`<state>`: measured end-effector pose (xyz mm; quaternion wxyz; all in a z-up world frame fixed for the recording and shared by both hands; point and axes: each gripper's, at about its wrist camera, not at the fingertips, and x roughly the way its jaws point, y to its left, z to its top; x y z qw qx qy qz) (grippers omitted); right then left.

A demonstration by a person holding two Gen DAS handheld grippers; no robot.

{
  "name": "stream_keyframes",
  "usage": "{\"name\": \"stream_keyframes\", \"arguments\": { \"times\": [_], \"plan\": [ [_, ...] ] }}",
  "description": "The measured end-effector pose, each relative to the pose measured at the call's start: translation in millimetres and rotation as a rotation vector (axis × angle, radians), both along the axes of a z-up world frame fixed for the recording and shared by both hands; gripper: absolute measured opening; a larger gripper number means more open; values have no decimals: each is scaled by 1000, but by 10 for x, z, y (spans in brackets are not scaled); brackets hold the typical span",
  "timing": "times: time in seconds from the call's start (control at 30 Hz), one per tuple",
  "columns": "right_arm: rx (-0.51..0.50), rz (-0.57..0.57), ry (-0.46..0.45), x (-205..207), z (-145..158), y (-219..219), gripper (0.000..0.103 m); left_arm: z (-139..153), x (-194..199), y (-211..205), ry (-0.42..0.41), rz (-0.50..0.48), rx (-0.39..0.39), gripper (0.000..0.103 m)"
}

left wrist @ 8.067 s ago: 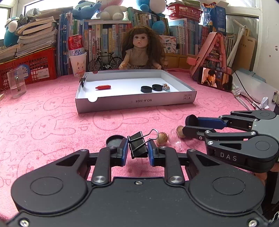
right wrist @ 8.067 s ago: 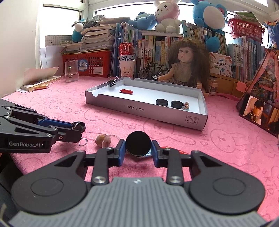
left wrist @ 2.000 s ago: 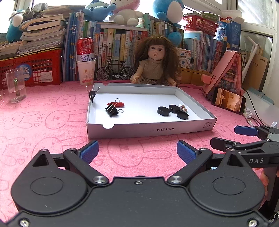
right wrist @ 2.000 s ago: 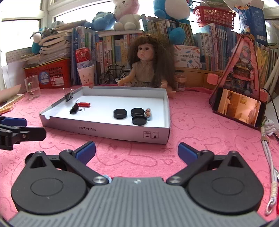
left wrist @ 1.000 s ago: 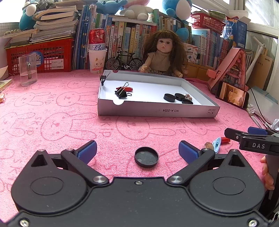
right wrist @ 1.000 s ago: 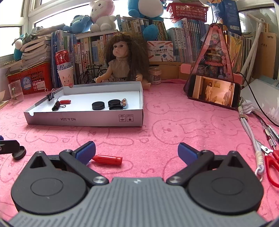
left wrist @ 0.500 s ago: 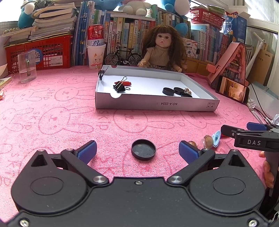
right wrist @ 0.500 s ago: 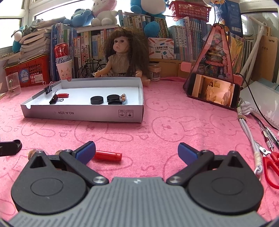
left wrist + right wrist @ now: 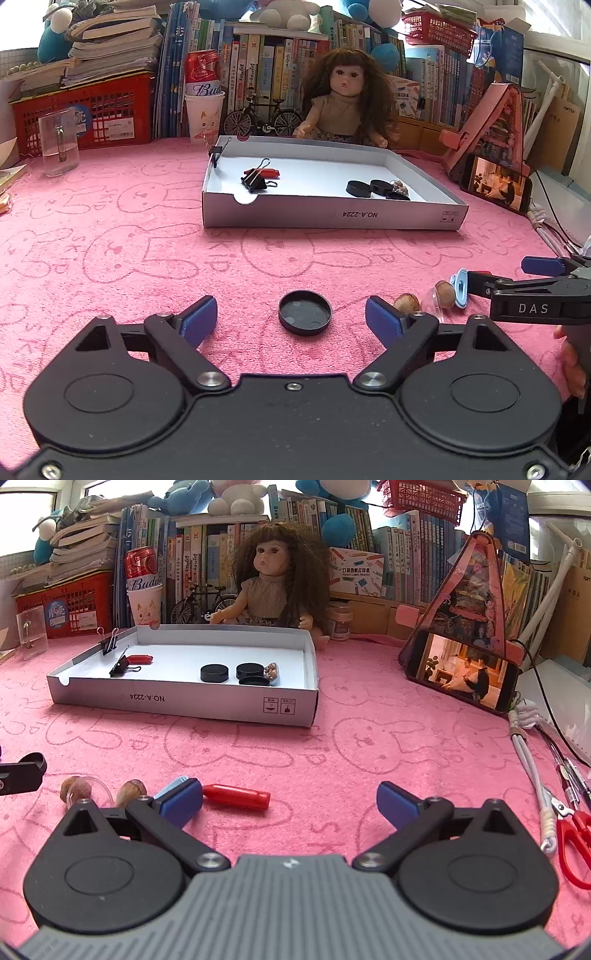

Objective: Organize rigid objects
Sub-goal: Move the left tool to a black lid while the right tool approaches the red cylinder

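My left gripper hangs low over the pink cloth with its jaws apart; they have just been narrowing, and the black round cap lies on the cloth between the blue pads, touched by neither. My right gripper is spread wide and grips nothing; the red capsule-shaped piece lies flat on the cloth just inside its left pad, and I cannot tell whether the pad touches its end. Beside that pad, toward the left, sit two brown nut-like beads with a clear ring, and a small pale blue piece shows against the right gripper's finger in the left view. Farther back on the cloth stands the shallow white box, its long wall facing me. Inside it, near its left end, lie a black binder clip and a second red piece touching it; another small black clip is clamped on the left wall. Near the right end of the box three black caps sit close together with a small trinket just beside them. Behind the box sits a doll, and a phone leans at the right. At the cloth's right edge lie red scissors and a white cord.
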<state>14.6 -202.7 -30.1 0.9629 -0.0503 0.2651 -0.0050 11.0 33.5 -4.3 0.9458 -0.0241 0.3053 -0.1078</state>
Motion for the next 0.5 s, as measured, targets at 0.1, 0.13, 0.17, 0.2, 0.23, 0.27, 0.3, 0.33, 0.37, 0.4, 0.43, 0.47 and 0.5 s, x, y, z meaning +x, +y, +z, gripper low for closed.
{"name": "stream_keyframes", "arguments": {
  "times": [0.1, 0.13, 0.17, 0.2, 0.23, 0.27, 0.3, 0.33, 0.37, 0.4, 0.43, 0.47, 0.5],
  "plan": [
    [8, 15, 31, 27, -7, 19, 103, 2, -5, -2, -8, 3, 1, 79],
    [13, 22, 39, 38, -8, 35, 103, 3, -5, -4, -9, 4, 0, 76],
    [14, 25, 46, 51, -8, 52, 103, 3, -4, -5, -10, 6, 0, 75],
    [14, 22, 50, 62, -10, 70, 103, 0, -1, -6, -11, 8, 0, 74],
    [18, 16, 54, 72, -10, 81, 103, -1, -1, -9, -13, 10, 0, 73],
    [29, 7, 62, 88, -10, 83, 103, -3, -1, -13, -13, 11, 1, 73],
    [50, -6, 72, 100, -10, 73, 103, -5, -1, -16, -14, 14, 1, 73],
    [62, -16, 76, 106, -11, 68, 103, -7, -3, -20, -16, 17, 3, 73],
    [56, -19, 74, 105, -15, 80, 103, -10, -4, -27, -18, 17, 7, 73],
    [60, -29, 73, 98, -17, 85, 103, -17, -8, -38, -19, 17, 13, 73],
    [58, -34, 73, 94, -17, 92, 103, -24, -12, -48, -21, 17, 20, 73],
    [61, -41, 73, 93, -17, 95, 103, -29, -15, -58, -24, 18, 27, 73],
    [62, -45, 73, 94, -18, 98, 103, -33, -18, -67, -26, 19, 33, 73]
  ]
}}
